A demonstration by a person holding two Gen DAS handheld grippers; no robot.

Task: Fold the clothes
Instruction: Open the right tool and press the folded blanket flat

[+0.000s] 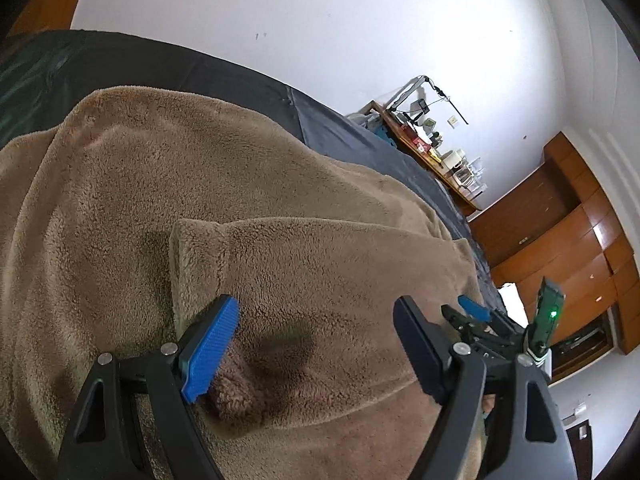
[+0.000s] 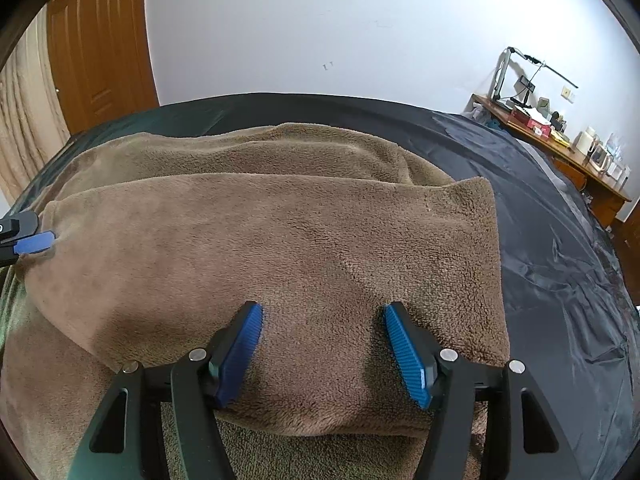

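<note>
Blanket (image 2: 280,240), brown fleece, folded in layers over dark sheet (image 2: 560,260) on bed. Top layer's side edge just beyond right gripper's (image 2: 323,350) outer finger, running away from jaws; bare sheet wide open past that edge, out toward cluttered desk (image 2: 560,140) by the wall. Top layer's near fold edge directly under the right jaws, lower layer showing below it. Far folded ridges well ahead of jaws, strip of sheet behind, then white wall (image 2: 320,20) and wooden door (image 2: 100,48). Right jaws parted, not clamping; blue pads (image 2: 404,352) standing on or just over the fleece, fabric spread flat between them, nothing pinched.

Left gripper (image 1: 316,352) also spread wide, released, over the same blanket (image 1: 160,184). Corner of an upper layer lying ahead of its left pad (image 1: 212,348); small bunched fold just under that pad, contact not certain. Shadow patch between the jaws. Right gripper (image 1: 472,312) visible just beyond the left one's other finger, near blanket's side edge. Wooden wardrobe (image 1: 560,240) farther off that way.
</note>
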